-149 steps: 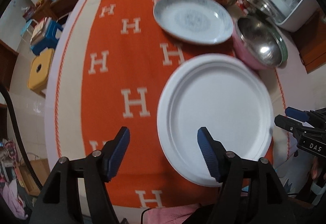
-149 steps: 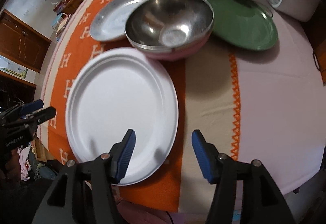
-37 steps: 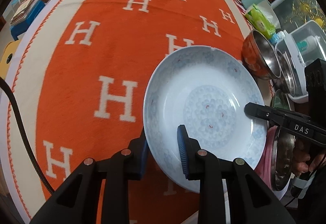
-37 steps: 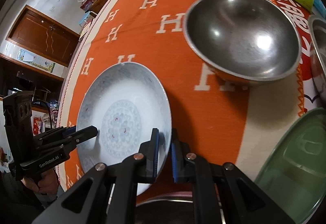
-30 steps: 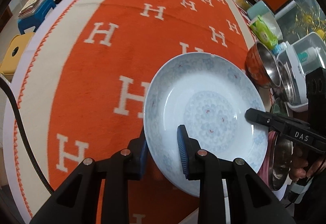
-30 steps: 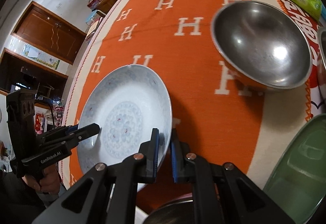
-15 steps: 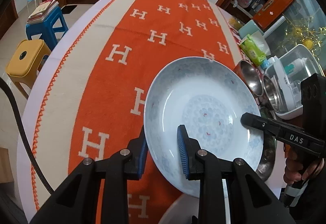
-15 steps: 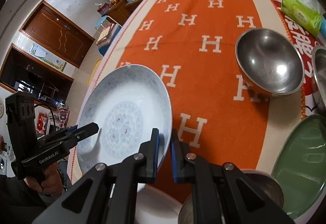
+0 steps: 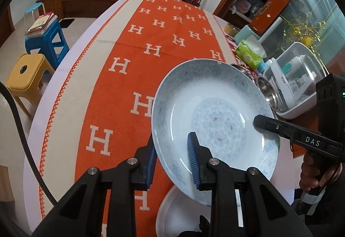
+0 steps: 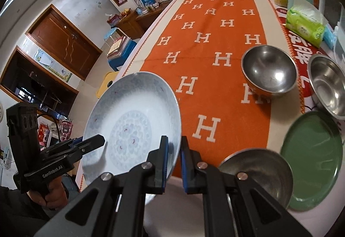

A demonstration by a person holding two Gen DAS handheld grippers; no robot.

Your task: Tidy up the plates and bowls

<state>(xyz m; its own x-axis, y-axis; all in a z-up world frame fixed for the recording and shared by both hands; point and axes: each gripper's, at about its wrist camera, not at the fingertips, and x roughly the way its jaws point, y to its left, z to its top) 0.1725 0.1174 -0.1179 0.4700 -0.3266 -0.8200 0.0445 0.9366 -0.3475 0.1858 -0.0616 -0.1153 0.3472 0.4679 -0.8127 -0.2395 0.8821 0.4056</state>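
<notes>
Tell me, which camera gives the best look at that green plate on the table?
The right wrist view. There the green plate lies nearly whole on the cloth, only its near-left edge hidden behind a steel bowl. In the left wrist view I cannot find it; the patterned plate and the right gripper block that side.

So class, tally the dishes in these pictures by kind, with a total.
Plates: 3 – blue-patterned porcelain plate, plain white plate, green round plate.
Steel bowls: 3 –.
Total: 6.
</notes>
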